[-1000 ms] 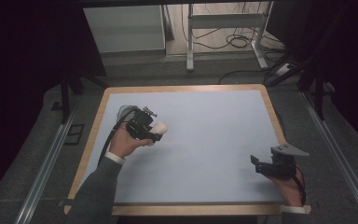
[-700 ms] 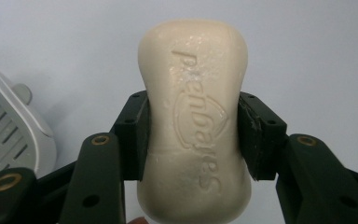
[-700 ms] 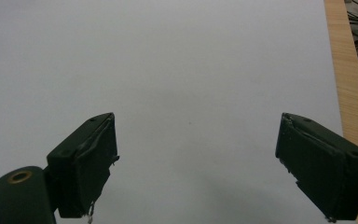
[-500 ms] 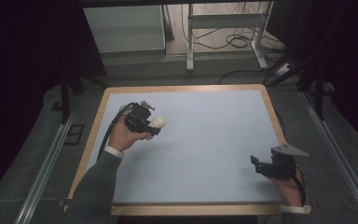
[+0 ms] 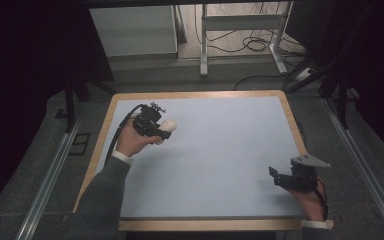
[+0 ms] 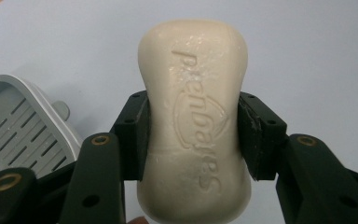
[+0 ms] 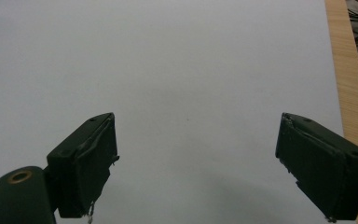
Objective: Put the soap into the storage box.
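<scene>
Left gripper [image 6: 193, 135] pinches a cream, waisted soap bar [image 6: 195, 116] at its narrow middle: stiff, probably slick, moderately light. Right gripper [image 7: 196, 163] stands spread over the pale blue surface [image 7: 191, 60].

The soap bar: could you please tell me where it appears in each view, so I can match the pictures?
High view: soap bar at upper left, in the left gripper.
Left gripper view: centre, clamped at its waist.
Right gripper view: not in it.
Shared landmark: the pale blue table top.
</scene>
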Demonstrator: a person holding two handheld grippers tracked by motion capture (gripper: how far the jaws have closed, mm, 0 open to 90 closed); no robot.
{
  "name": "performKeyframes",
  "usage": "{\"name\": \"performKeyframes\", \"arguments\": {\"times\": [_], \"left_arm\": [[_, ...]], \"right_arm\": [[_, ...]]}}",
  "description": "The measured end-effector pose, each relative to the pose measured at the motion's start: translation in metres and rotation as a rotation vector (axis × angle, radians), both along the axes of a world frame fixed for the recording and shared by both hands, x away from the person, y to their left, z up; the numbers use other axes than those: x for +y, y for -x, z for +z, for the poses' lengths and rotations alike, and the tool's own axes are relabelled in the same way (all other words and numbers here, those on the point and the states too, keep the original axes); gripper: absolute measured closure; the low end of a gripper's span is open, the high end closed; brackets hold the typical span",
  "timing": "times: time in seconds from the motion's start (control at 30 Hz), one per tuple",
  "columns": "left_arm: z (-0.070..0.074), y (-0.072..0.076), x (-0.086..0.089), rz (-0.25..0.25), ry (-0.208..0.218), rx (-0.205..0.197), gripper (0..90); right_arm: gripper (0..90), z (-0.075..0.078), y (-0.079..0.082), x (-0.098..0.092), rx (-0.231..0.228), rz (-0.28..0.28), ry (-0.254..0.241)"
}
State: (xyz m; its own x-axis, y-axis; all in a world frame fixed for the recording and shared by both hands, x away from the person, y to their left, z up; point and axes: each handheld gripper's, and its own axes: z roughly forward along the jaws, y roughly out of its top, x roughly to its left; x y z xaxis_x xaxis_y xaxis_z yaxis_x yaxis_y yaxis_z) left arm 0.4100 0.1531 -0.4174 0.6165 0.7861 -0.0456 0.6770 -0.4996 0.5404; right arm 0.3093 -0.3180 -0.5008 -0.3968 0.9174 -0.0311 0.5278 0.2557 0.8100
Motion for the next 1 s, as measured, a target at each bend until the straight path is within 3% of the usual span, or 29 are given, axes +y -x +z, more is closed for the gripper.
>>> {"name": "performKeyframes", "arguments": {"times": [0.27, 1.0], "left_arm": [[0.007, -0.007, 0.01, 0.032, 0.003, -0.017, 49.7], [0.007, -0.027, 0.026, 0.097, -0.002, 0.0, 49.7]], "right_arm": [[12.3, 0.0, 0.0, -0.002, 0.004, -0.007, 0.0], [12.3, -0.001, 0.0, -0.002, 0.006, -0.008, -0.003]]}}
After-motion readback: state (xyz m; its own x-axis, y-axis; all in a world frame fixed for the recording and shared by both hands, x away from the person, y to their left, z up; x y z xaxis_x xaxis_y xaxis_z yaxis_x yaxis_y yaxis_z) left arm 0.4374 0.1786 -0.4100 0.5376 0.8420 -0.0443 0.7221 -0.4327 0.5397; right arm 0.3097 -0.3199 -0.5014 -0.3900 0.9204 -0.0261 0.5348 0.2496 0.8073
